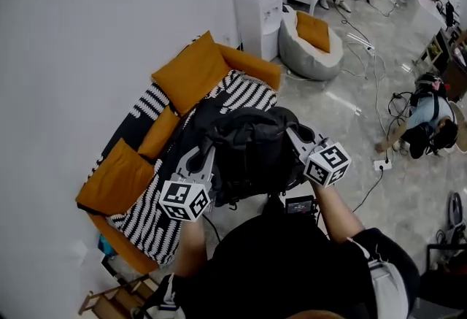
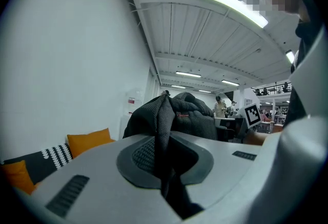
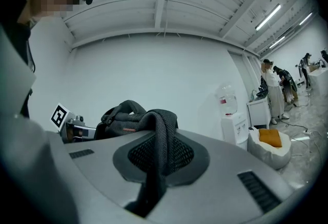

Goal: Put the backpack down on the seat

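Note:
A black backpack [image 1: 252, 153] hangs in the air between my two grippers, in front of the sofa seat [image 1: 241, 95] with its black-and-white striped cover. My left gripper [image 1: 206, 158] is shut on a mesh shoulder strap [image 2: 163, 130] at the pack's left side. At the pack's right side my right gripper [image 1: 293, 136] is shut on the other mesh strap [image 3: 160, 141]. In both gripper views the strap runs up between the jaws to the bulk of the backpack [image 2: 192, 115] [image 3: 123, 118]. The pack covers the near part of the seat.
Orange cushions [image 1: 191, 71] lean on the sofa back along the white wall. A grey beanbag [image 1: 312, 46] and a white water dispenser [image 1: 259, 18] stand past the sofa. Cables and a power strip [image 1: 382, 163] lie on the floor at right, where a person [image 1: 430, 120] crouches.

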### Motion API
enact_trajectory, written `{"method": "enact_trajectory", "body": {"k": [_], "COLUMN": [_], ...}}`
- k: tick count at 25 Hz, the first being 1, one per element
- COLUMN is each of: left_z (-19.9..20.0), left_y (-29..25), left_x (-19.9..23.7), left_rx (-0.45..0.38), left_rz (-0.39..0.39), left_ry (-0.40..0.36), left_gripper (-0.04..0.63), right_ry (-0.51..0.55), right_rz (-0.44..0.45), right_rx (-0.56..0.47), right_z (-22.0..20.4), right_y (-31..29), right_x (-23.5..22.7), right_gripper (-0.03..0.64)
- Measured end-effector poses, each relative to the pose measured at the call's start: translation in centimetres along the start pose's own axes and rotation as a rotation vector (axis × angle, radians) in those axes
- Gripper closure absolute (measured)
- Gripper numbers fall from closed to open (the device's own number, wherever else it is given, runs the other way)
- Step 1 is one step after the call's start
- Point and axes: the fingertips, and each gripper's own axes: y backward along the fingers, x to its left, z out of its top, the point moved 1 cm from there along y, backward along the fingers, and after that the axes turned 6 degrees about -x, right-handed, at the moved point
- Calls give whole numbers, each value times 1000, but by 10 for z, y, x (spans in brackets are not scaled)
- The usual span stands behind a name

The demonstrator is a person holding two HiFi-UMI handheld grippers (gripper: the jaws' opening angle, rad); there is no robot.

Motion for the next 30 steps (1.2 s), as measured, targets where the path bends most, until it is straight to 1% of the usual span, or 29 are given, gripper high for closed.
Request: {"method": "enact_trajectory", "body": {"k": [7, 15, 21, 24, 30], "left_z": [19, 25, 20, 17, 17], "left_y": [-75, -152, -195, -211, -249], "left_x": [16, 34, 51, 59, 80], "left_rx": [-15, -27, -30, -26, -18], "left_rz": [14, 13, 32, 27, 14], "left_ry": [-11, -14, 5, 17, 16], "left_gripper": [561, 561, 561, 561, 561], "right_ry": [9, 10, 17, 18, 1], "right_rz": [26, 48, 64, 63, 53], "right_rx": [-8, -5, 5, 21, 45], "right_z": [21, 33, 34, 32, 26], "right_y": [-43, -89, -118, -131, -157], "right_x": [-64, -132, -169, -183, -214], "right_gripper": [571, 571, 571, 571, 571]}}
